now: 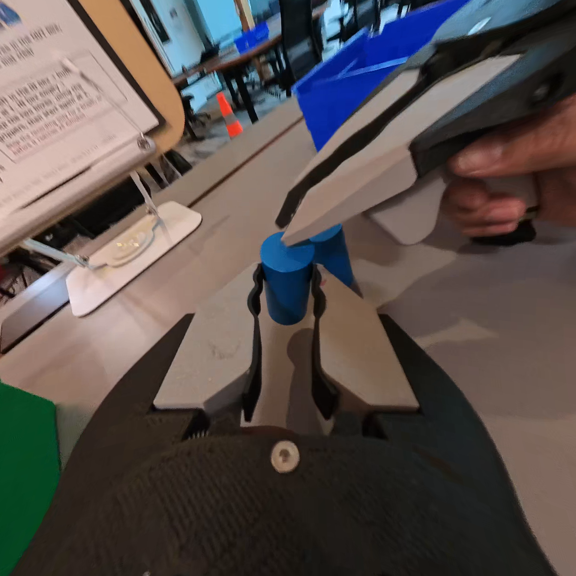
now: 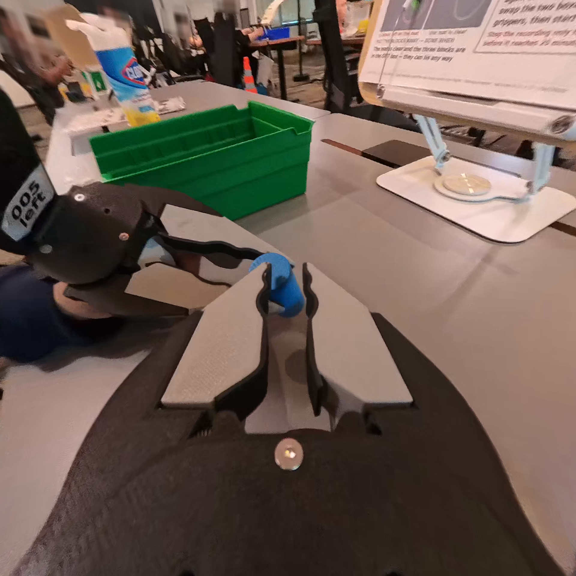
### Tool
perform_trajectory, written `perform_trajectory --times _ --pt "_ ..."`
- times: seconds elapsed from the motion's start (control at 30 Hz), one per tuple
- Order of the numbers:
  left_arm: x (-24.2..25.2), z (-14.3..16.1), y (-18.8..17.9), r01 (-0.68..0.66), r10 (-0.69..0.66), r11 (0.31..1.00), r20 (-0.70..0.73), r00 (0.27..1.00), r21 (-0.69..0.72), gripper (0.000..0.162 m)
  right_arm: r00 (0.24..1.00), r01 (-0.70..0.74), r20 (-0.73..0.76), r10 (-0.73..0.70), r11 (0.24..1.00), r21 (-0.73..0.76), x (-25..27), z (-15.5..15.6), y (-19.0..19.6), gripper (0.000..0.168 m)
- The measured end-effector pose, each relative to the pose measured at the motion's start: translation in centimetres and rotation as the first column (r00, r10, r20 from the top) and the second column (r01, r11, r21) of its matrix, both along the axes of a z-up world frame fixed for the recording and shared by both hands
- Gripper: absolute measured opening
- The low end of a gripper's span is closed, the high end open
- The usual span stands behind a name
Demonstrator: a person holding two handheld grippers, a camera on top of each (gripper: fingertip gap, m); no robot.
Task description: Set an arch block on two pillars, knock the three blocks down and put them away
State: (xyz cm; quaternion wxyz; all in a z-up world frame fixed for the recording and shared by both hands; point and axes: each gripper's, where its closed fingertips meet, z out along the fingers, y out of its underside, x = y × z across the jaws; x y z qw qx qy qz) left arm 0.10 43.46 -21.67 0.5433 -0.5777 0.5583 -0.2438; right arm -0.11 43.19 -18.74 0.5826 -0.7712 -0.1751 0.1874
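Observation:
Two blue cylinder pillars stand close together, side by side, low over the grey table (image 1: 467,343). My left gripper (image 1: 286,271) is shut on the near pillar (image 1: 286,293). My right gripper (image 1: 283,232), held by a hand, reaches in from the upper right over the far pillar (image 1: 335,258). In the right wrist view my right gripper (image 2: 285,271) is shut on its tilted pillar (image 2: 288,296). My left gripper (image 2: 251,265) comes in from the left, its fingertips at the blue top (image 2: 274,260) just behind. No arch block is in view.
A green bin (image 2: 202,162) sits on the table behind the left gripper. A blue bin (image 1: 343,93) stands beyond the pillars. A page stand with a white base (image 2: 477,199) is at the back. A wipes canister (image 2: 127,78) stands far left. Both grippers' tips are close together, under 4 cm apart.

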Motion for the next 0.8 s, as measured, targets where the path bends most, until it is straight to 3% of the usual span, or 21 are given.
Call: perform_trajectory --times 0.27,0.43,0.8 --pt "-0.7 -1.7 0.5 0.043 -0.057 0.977 -0.063 0.996 -0.21 0.028 0.997 0.045 -0.065 -0.039 0.995 0.086 1.4 2.2 -0.3 0.021" --pt "-0.2 -3.2 0.8 0.03 -0.069 0.968 -0.148 0.987 -0.251 0.029 0.996 0.047 -0.075 -0.041 0.996 0.082 1.6 2.2 -0.2 0.021" --pt "-0.5 -3.6 1.7 0.033 -0.091 0.935 -0.147 0.985 -0.353 0.028 0.995 0.066 -0.084 -0.058 0.993 0.094 2.3 2.5 -0.2 0.021"
